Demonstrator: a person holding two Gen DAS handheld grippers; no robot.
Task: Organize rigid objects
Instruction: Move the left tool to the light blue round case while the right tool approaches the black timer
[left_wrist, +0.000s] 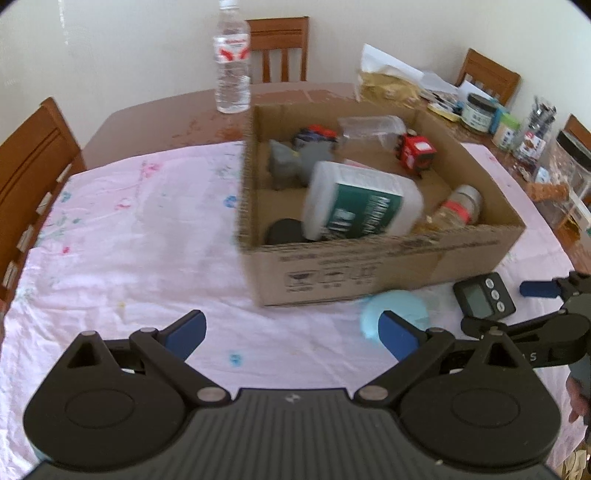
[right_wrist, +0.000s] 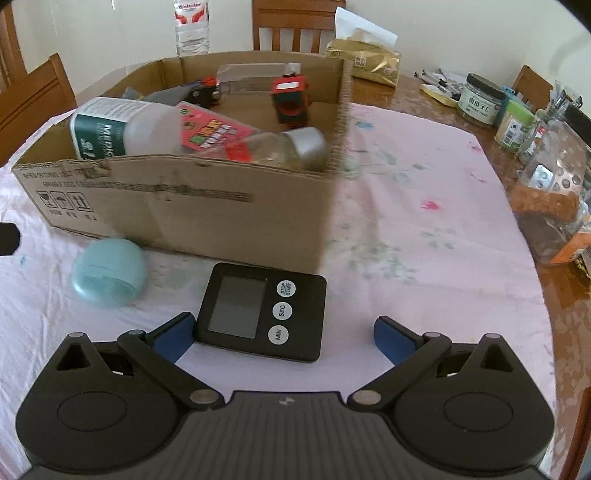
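Observation:
A cardboard box (left_wrist: 391, 269) (right_wrist: 177, 206) sits on the pink tablecloth, holding a white and green bottle (left_wrist: 362, 203) (right_wrist: 110, 129), a red toy (left_wrist: 415, 149) (right_wrist: 290, 98), a spice jar (left_wrist: 461, 206) and other items. In front of the box lie a black digital timer (right_wrist: 262, 317) (left_wrist: 484, 297) and a light blue oval case (right_wrist: 107, 273) (left_wrist: 397, 308). My right gripper (right_wrist: 284, 336) is open, its fingers either side of the timer's near edge. My left gripper (left_wrist: 293, 332) is open above bare cloth, the blue case just beyond its right finger.
A water bottle (left_wrist: 232, 59) stands behind the box. Jars (right_wrist: 480, 98), containers and a gold packet (right_wrist: 369, 61) crowd the table's right and back side. Wooden chairs (left_wrist: 33, 162) surround the table. Bare cloth lies left of the box.

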